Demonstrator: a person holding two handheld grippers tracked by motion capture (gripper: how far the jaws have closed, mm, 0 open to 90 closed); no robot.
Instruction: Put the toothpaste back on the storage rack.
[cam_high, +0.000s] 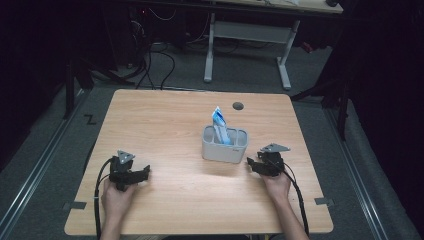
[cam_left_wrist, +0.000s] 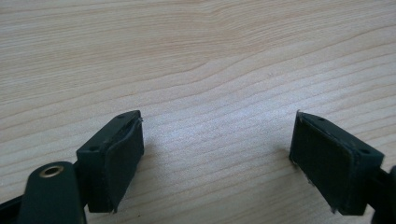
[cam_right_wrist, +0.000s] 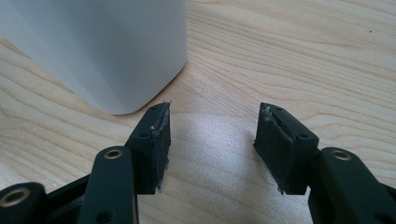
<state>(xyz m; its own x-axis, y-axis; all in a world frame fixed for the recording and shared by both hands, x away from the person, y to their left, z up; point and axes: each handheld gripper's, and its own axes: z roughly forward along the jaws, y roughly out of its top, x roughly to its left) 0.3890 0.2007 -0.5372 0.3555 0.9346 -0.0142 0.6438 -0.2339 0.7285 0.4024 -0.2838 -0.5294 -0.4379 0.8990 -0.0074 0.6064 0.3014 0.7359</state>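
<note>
Table: a light wooden table top with fine grain and a small dark round cable hole near its far edge; both grippers rest on its near half.
Container: a pale grey plastic holder with rounded corners and inner compartments stands a little right of the table's middle. In the right gripper view its smooth grey wall is just beside the left jaw, close but apart from it.
Packet: a blue and white tube-like packet stands upright in the left compartment of the holder and rises above the rim.
Left gripper: the black two-jaw left gripper lies well apart from the holder; in its own view the jaws stand wide, with bare wood between them.
Right gripper: the black two-jaw right gripper is just beside the near right corner of the holder; in its own view the jaws are spread moderately and hold nothing.
Step in hand: I judge it is the reach for the packet. It is better to rise above the rim first, come from above, close on the free top of the packet, and steady the holder with the other gripper so it does not tip.
Writing: the print on the packet is too small to read; no brand is legible anywhere.
</note>
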